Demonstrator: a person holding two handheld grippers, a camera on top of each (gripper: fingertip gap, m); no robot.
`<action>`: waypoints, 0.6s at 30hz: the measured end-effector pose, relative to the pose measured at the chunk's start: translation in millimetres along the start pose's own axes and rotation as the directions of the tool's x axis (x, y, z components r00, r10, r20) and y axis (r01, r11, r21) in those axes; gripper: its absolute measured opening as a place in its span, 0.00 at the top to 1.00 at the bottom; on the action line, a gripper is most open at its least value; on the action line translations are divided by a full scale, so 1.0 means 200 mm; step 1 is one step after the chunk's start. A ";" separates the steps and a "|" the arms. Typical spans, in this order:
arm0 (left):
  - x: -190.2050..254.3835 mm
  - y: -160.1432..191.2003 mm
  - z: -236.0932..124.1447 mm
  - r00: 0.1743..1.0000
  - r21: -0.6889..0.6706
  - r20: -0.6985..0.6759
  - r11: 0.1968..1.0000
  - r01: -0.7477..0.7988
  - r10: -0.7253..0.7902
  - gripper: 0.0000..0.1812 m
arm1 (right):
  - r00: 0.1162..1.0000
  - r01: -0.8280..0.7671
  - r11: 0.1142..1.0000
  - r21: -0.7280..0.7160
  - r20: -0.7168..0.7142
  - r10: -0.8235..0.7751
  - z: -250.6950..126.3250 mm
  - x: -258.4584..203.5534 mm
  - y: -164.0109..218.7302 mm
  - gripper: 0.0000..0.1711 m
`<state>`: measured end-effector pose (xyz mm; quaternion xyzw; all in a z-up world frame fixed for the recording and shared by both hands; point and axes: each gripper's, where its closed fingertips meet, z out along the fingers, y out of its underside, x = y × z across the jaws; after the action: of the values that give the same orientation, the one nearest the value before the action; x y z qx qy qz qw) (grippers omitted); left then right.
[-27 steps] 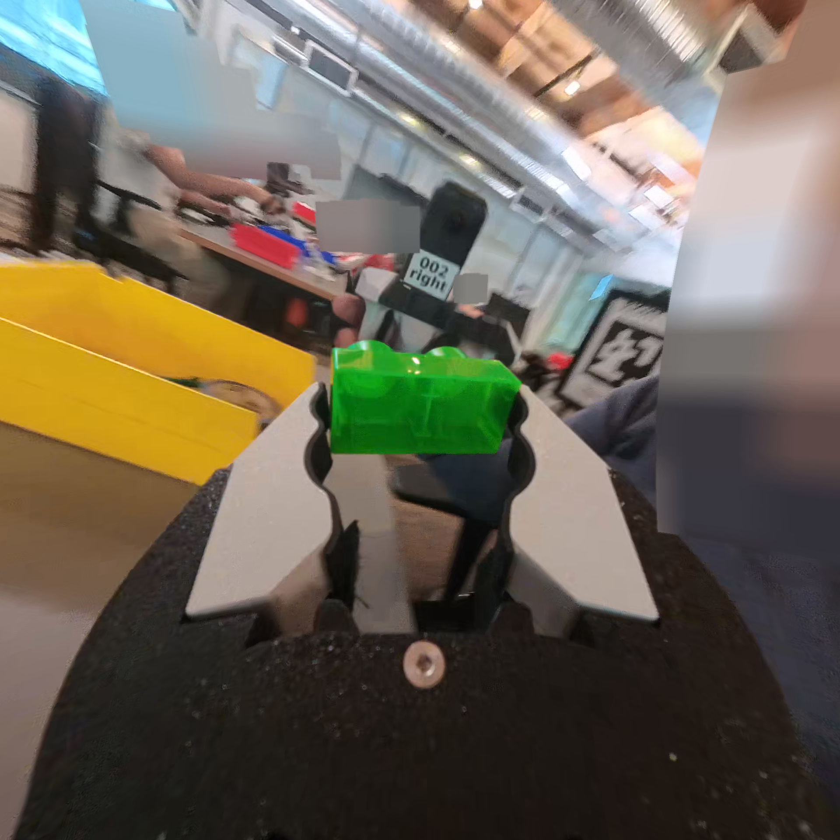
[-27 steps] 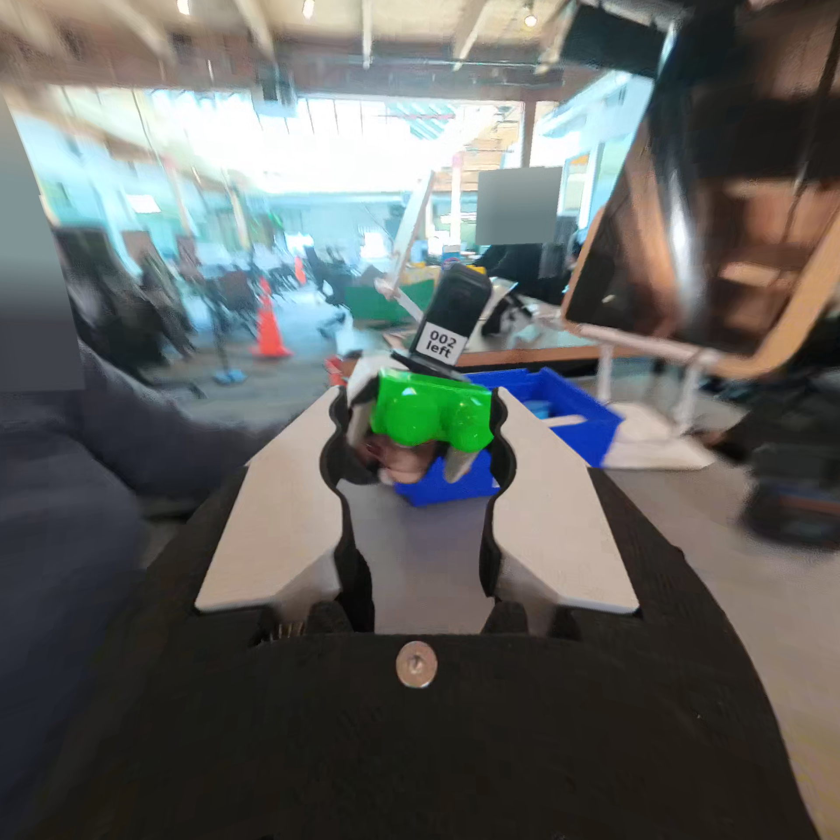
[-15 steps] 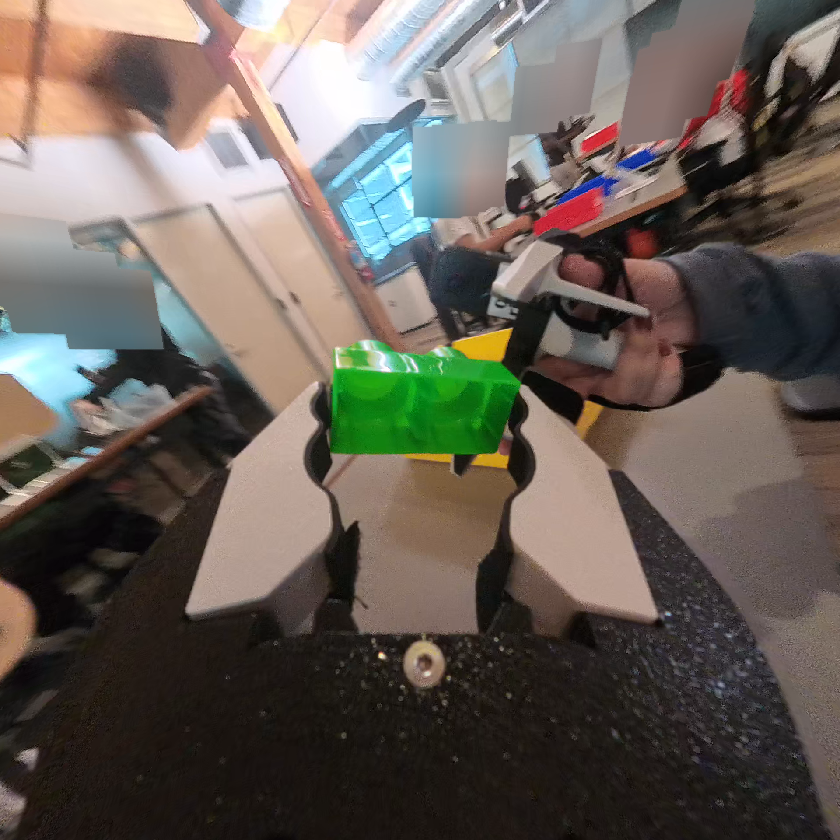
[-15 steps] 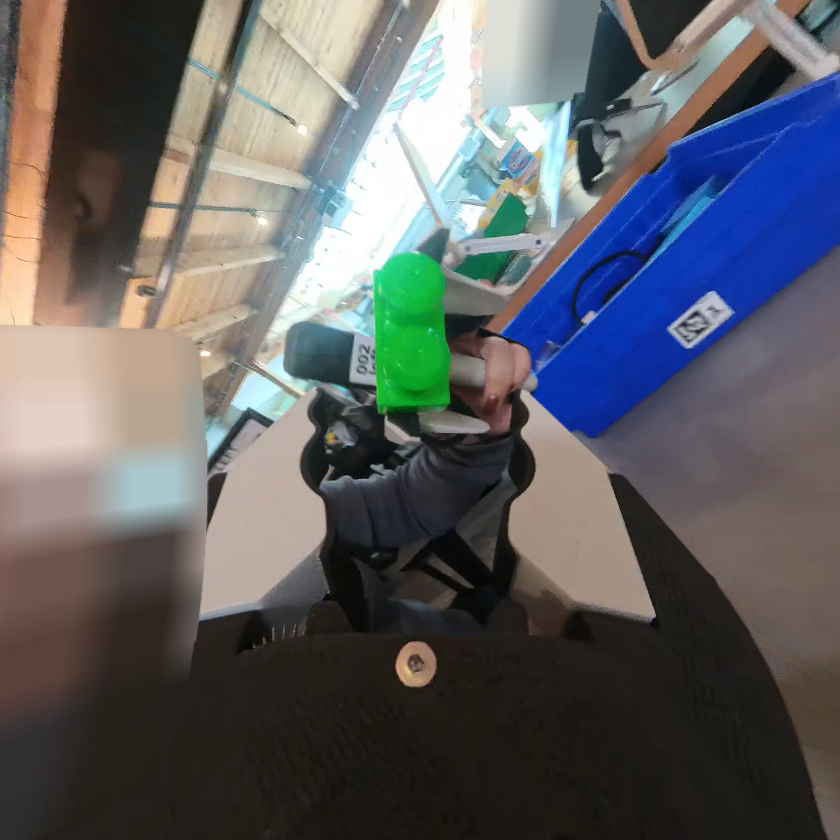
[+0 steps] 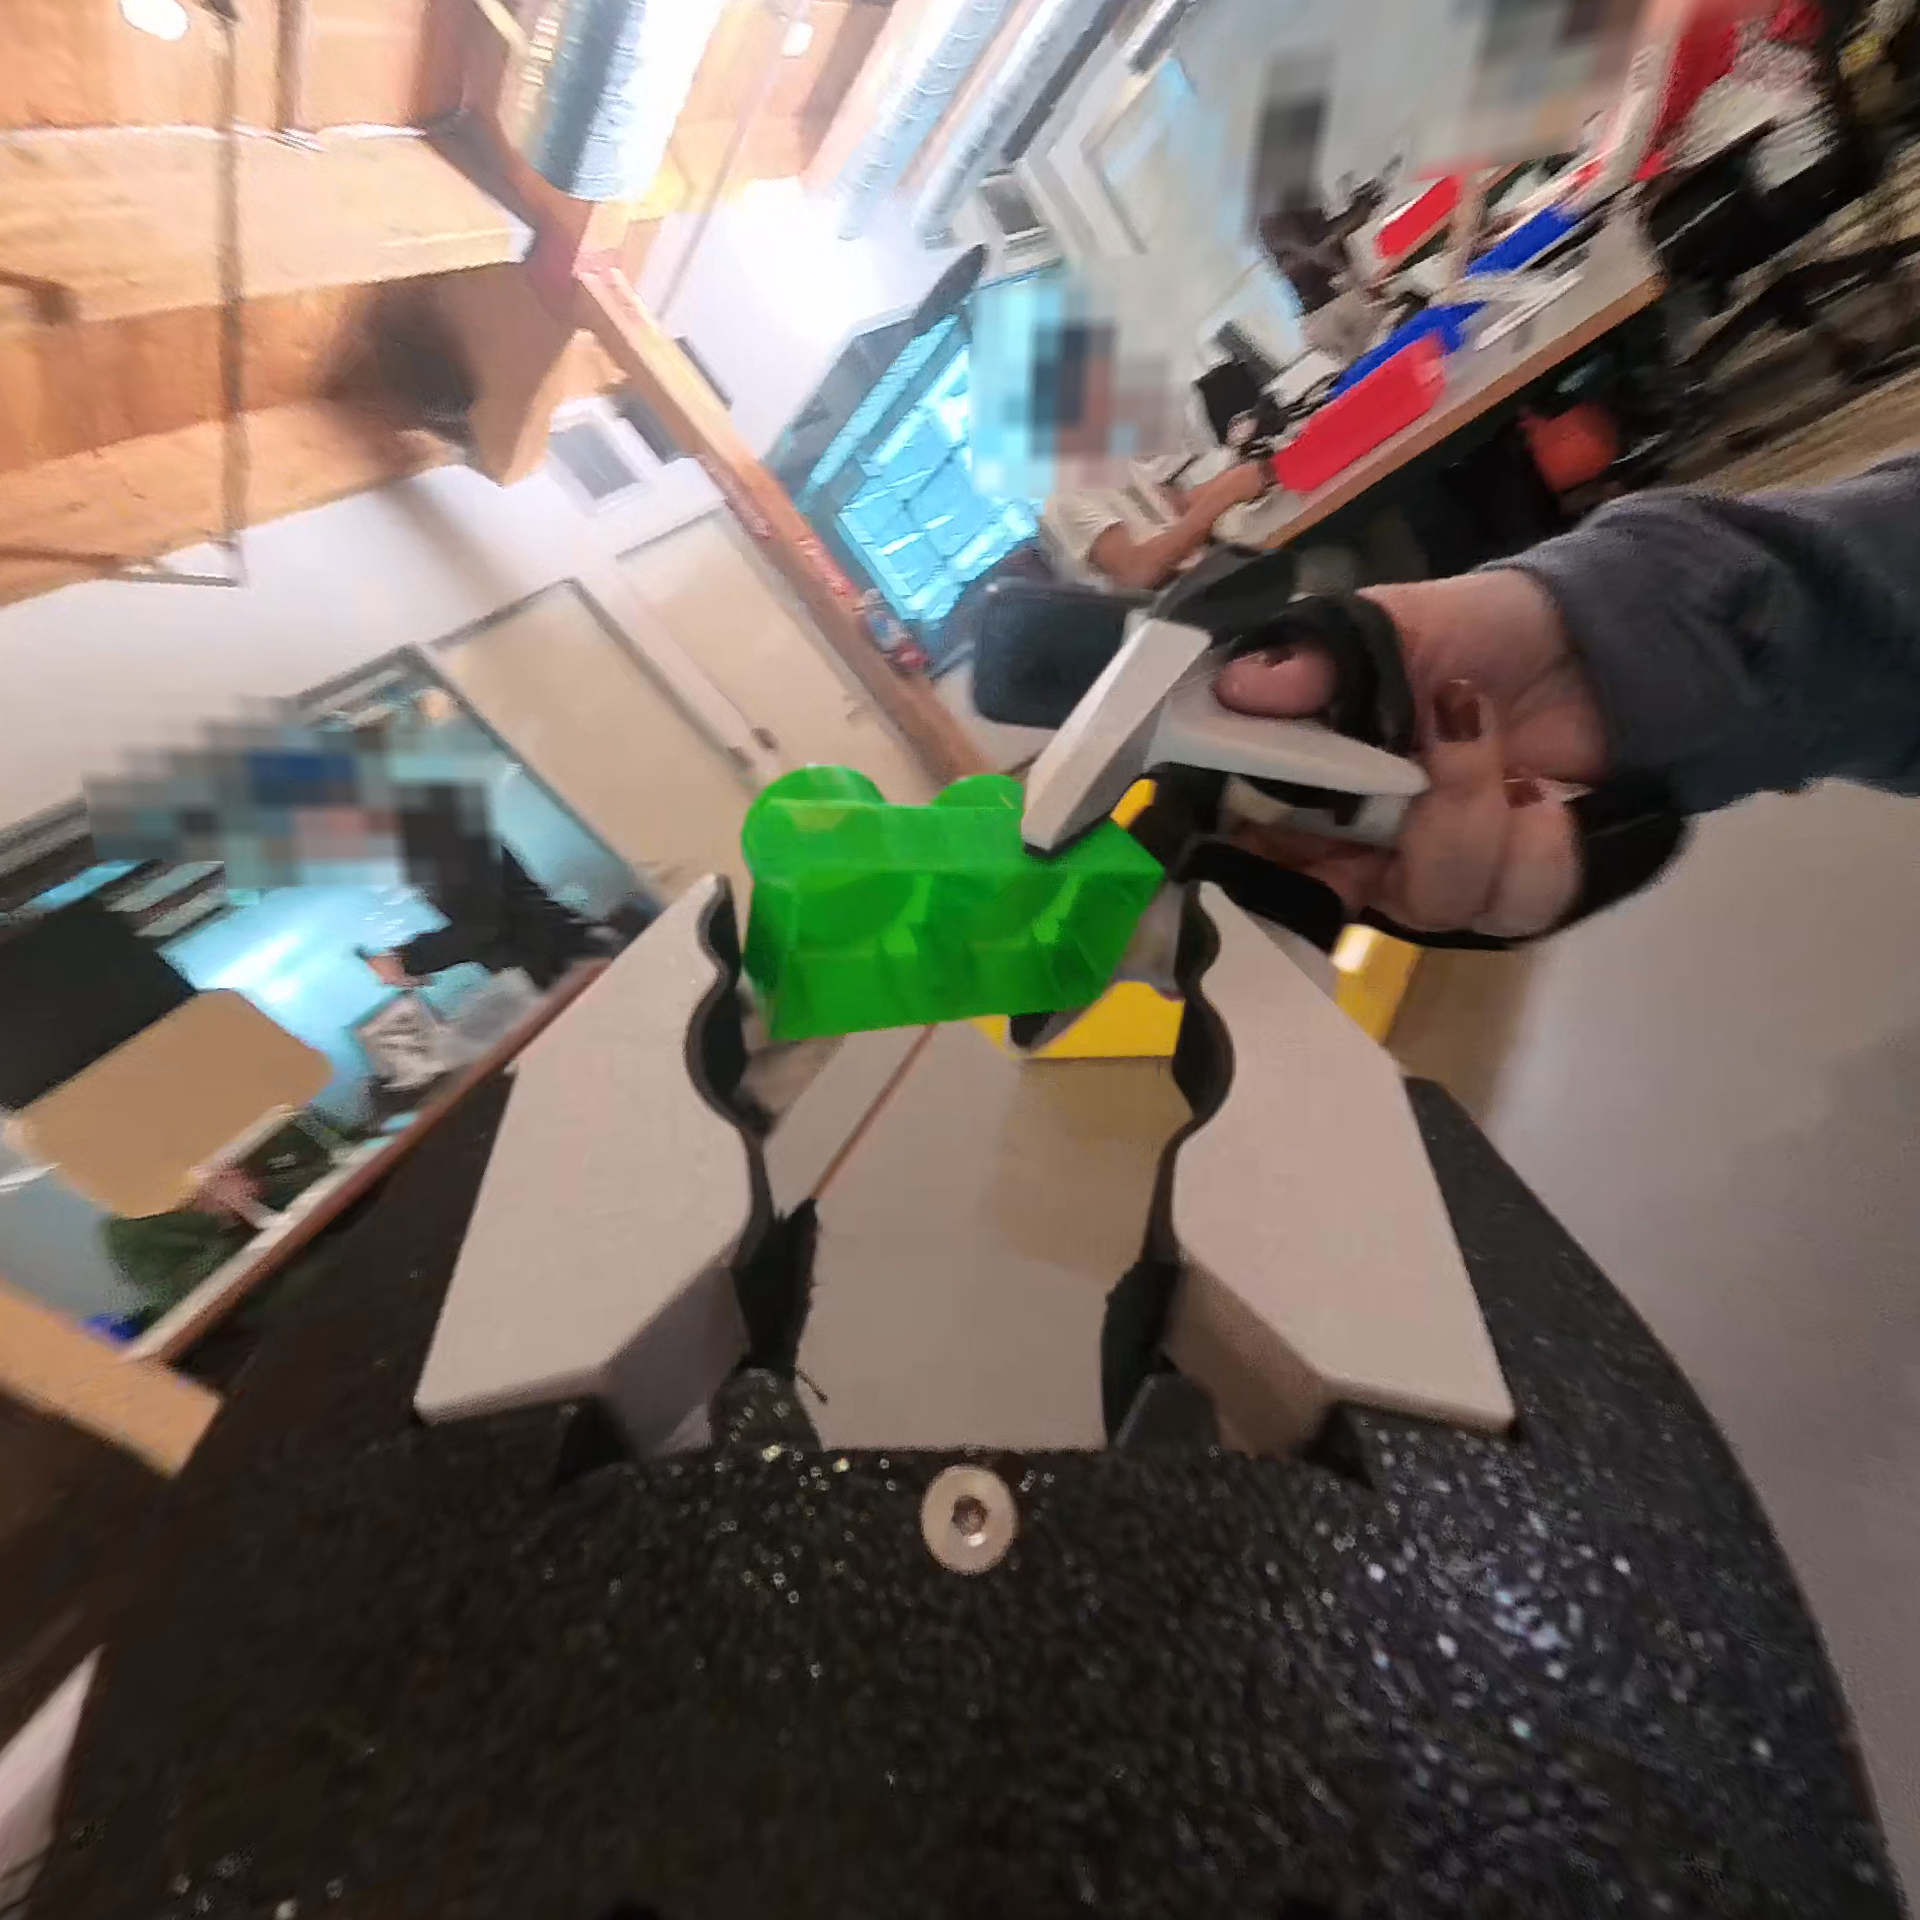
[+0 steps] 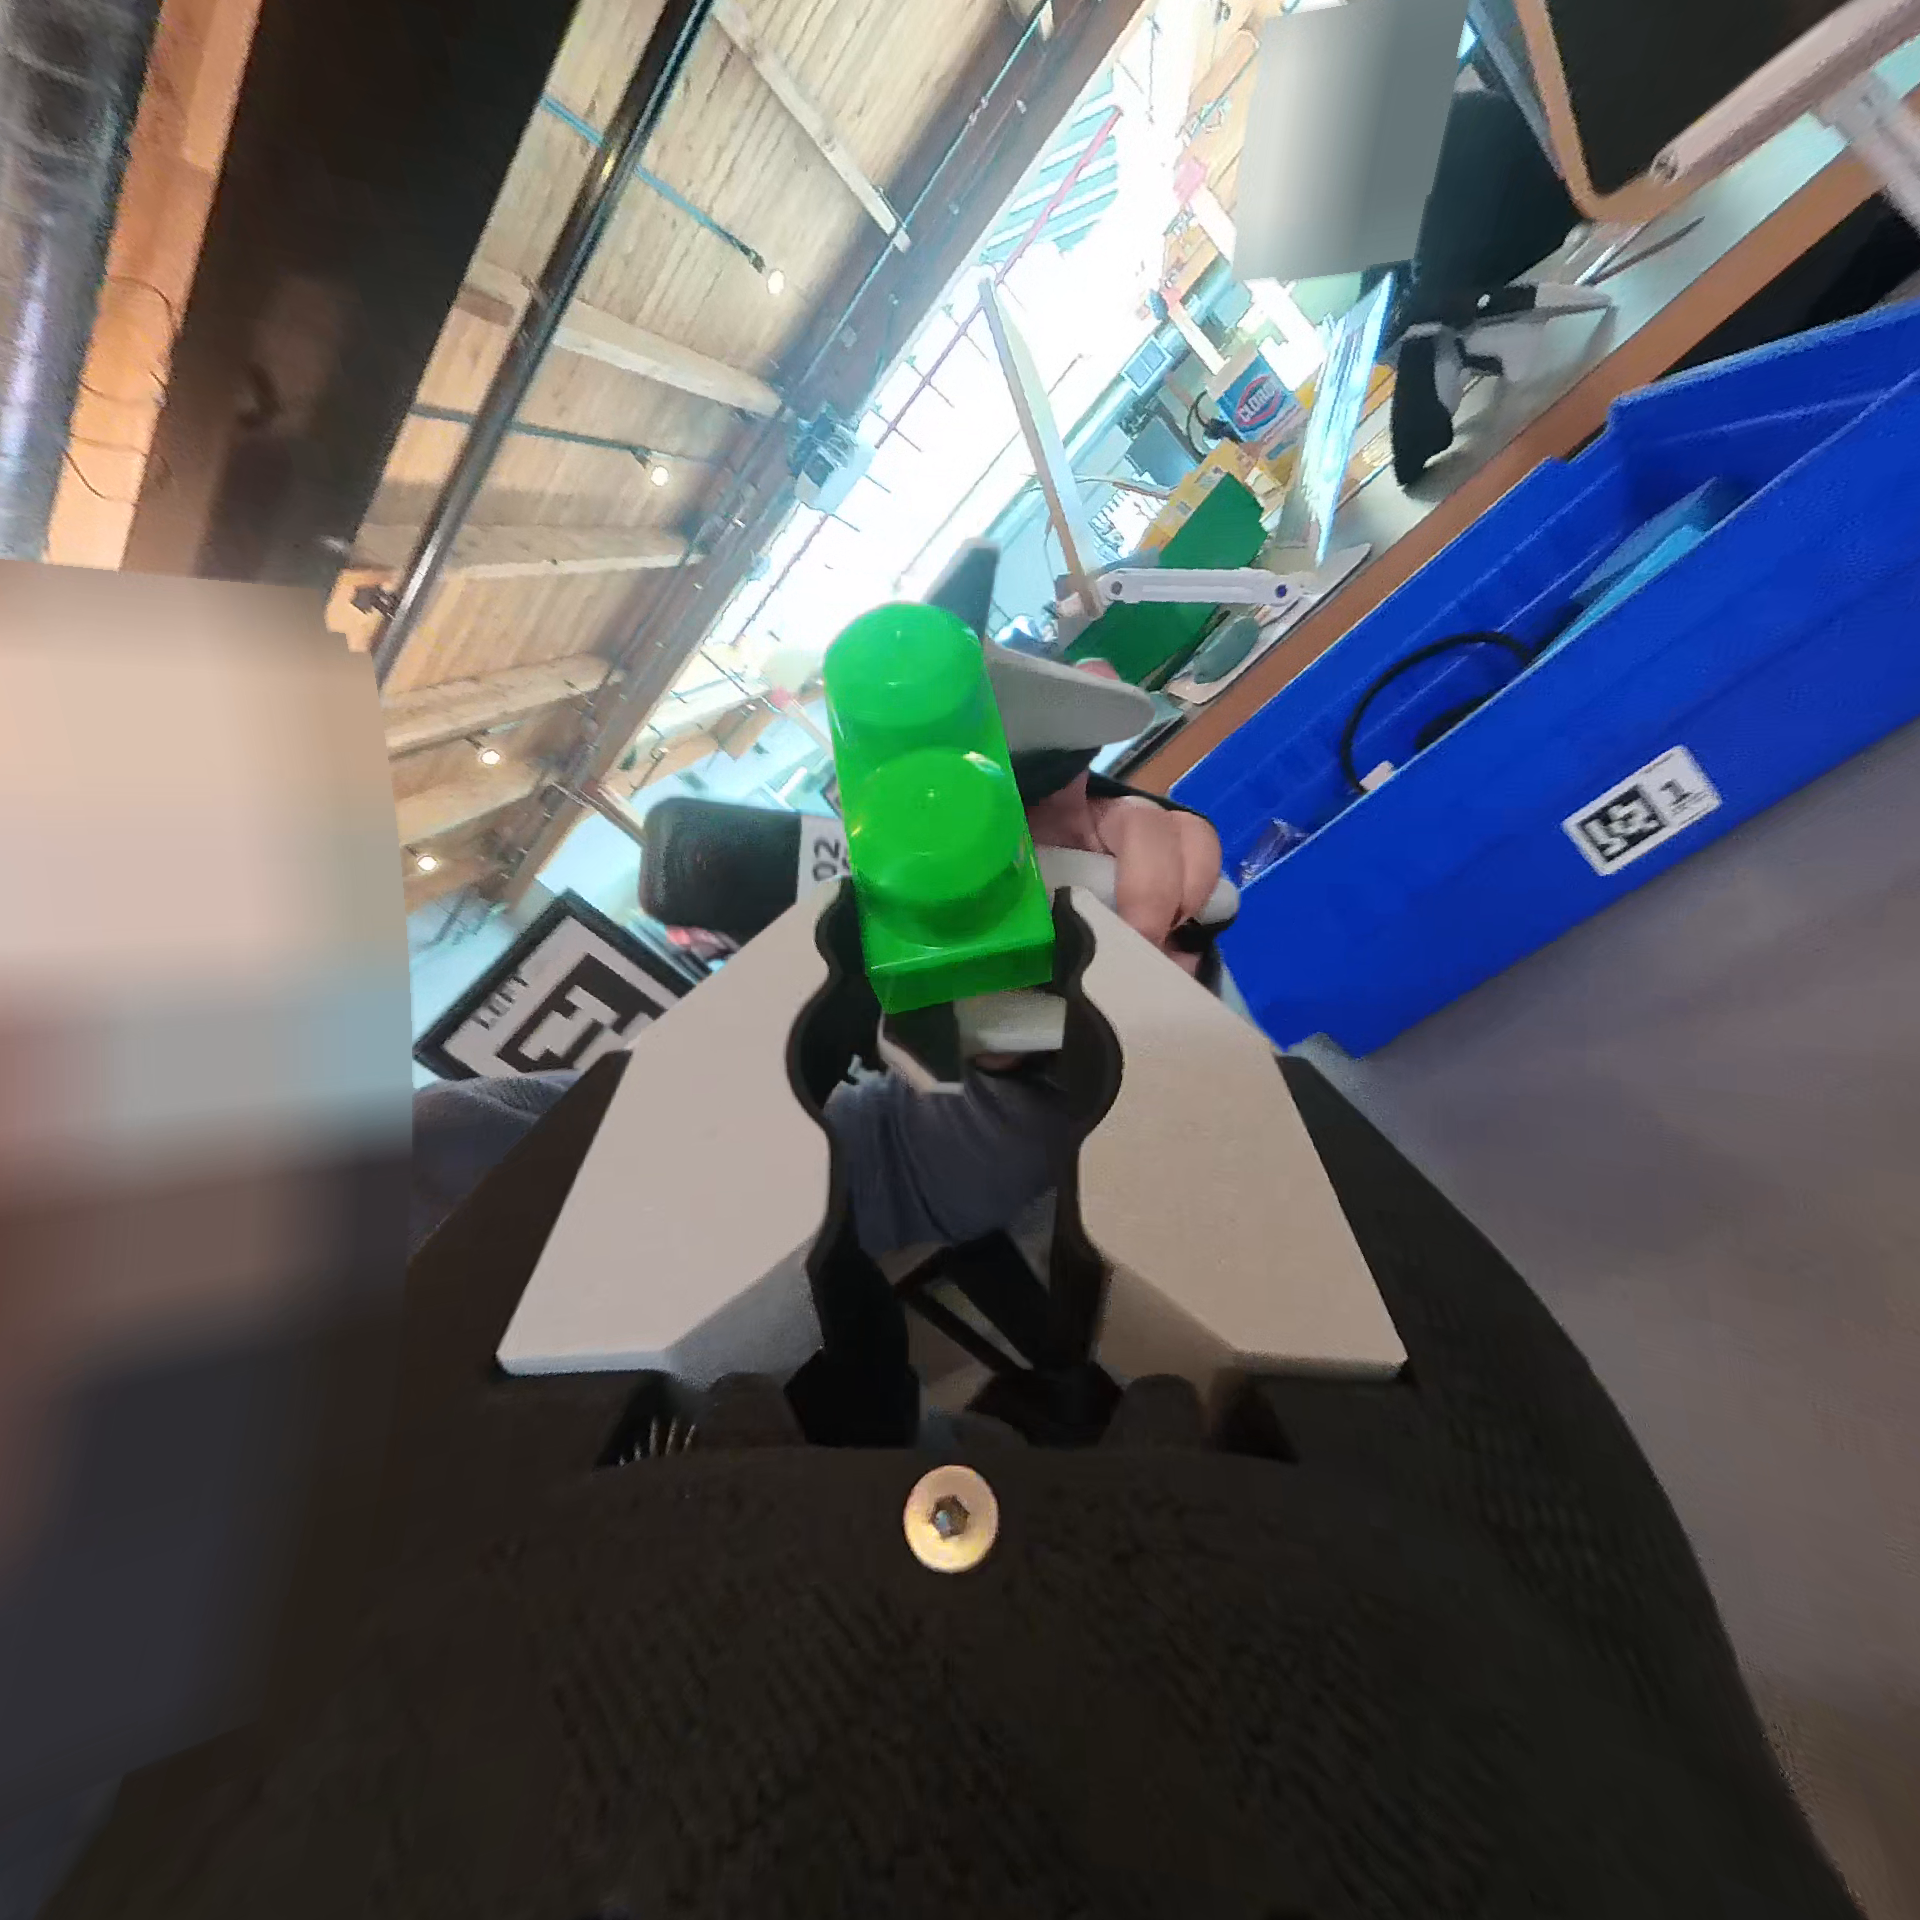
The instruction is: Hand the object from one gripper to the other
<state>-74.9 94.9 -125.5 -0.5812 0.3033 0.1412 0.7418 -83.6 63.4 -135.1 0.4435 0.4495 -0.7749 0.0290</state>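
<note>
A translucent green two-stud brick (image 5: 914, 935) sits between the fingertips of my left gripper (image 5: 956, 935), which is shut on its two ends. My right gripper comes in from the right in a person's hand (image 5: 1496, 790); one grey finger (image 5: 1091, 748) presses on top of the brick and the other finger is below it. In the right wrist view the brick (image 6: 925, 810) stands on end, and my right gripper (image 6: 951, 935) is shut on its lower end. The left gripper's fingers (image 6: 1070, 707) show at the brick's two ends.
A blue bin (image 6: 1558, 748) with a cable in it stands on the grey table (image 6: 1610, 1195) to the right. A yellow bin (image 5: 1122, 1023) lies behind the brick. People sit at work tables (image 5: 1455, 416) far behind. My two grippers' fingertips are within a few centimetres of each other.
My right gripper has moved up to the brick and closed its fingers on it. My left gripper keeps the same grip width; the brick has tilted slightly.
</note>
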 end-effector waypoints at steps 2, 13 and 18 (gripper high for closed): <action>0.04 0.01 -0.01 0.982 -0.011 -0.139 0.992 0.126 -0.126 0.51 | 0.997 0.065 0.998 -0.024 -0.045 -0.066 -0.06 0.02 -0.02 0.79; 0.21 0.02 -0.04 0.484 -0.311 -0.505 0.674 0.670 -0.715 0.70 | 0.763 0.441 0.765 -0.469 -0.252 -0.595 -0.24 0.09 0.12 0.79; 0.25 0.08 -0.03 0.603 -0.300 -0.488 0.770 0.563 -0.631 0.80 | 0.632 0.527 0.637 -0.563 -0.242 -0.736 -0.24 0.10 0.13 0.79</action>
<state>-47.2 85.8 -168.5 -0.7049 0.2875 -0.2755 0.5870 -52.3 89.8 -177.6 0.3987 0.7351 -0.4839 -0.2580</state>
